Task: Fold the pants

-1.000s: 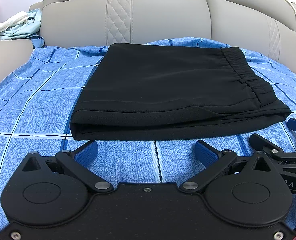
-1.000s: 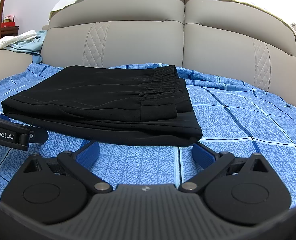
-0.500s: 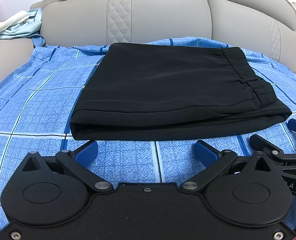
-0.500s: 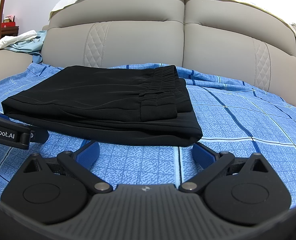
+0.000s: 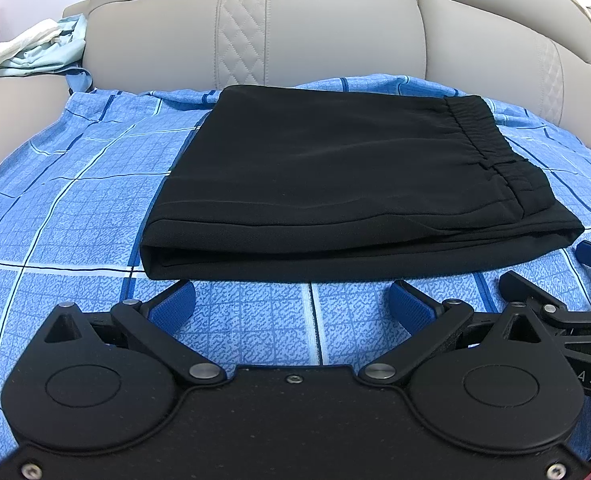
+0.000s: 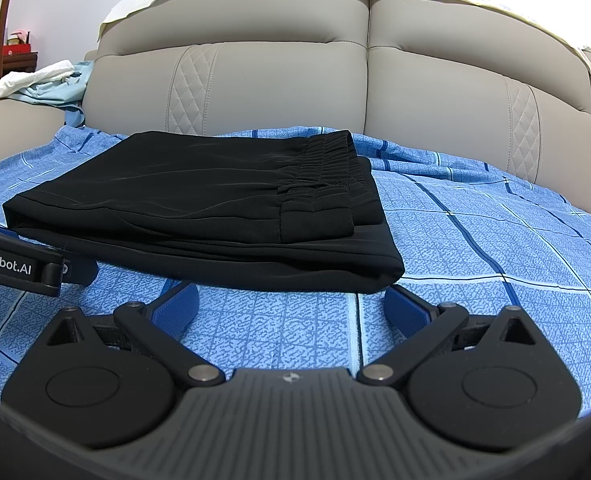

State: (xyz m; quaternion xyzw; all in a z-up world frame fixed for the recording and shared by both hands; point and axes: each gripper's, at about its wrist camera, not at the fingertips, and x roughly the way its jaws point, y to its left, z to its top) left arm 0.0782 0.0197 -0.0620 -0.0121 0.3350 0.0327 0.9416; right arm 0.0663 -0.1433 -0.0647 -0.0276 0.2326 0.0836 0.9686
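Pants [image 5: 335, 184] are seen lying folded into a compact black stack on the blue checked sheet [image 5: 75, 208] that covers the sofa [image 5: 335, 28], with the elastic waistband [image 5: 483, 136] turned to the right side of the stack. The left gripper [image 5: 291, 300] is held just short of the stack's near edge, its jaws spread wide and nothing between them. The right gripper [image 6: 291, 300] is held the same way, wide and empty, near the stack's right corner.

The fold is judged to be essentially finished, so the main risk lies in disturbing it. If either gripper is pushed forward, the near edge could be caught by a blue pad [image 5: 173, 306] and the layers dragged apart. The fabric looks thin and slippery, so the upper layers could be slid off the lower ones by a small nudge. The sheet could also be snagged and pulled, and the stack shifted with it. The two grippers are close together, and a collision between them could be caused by a careless withdrawal.
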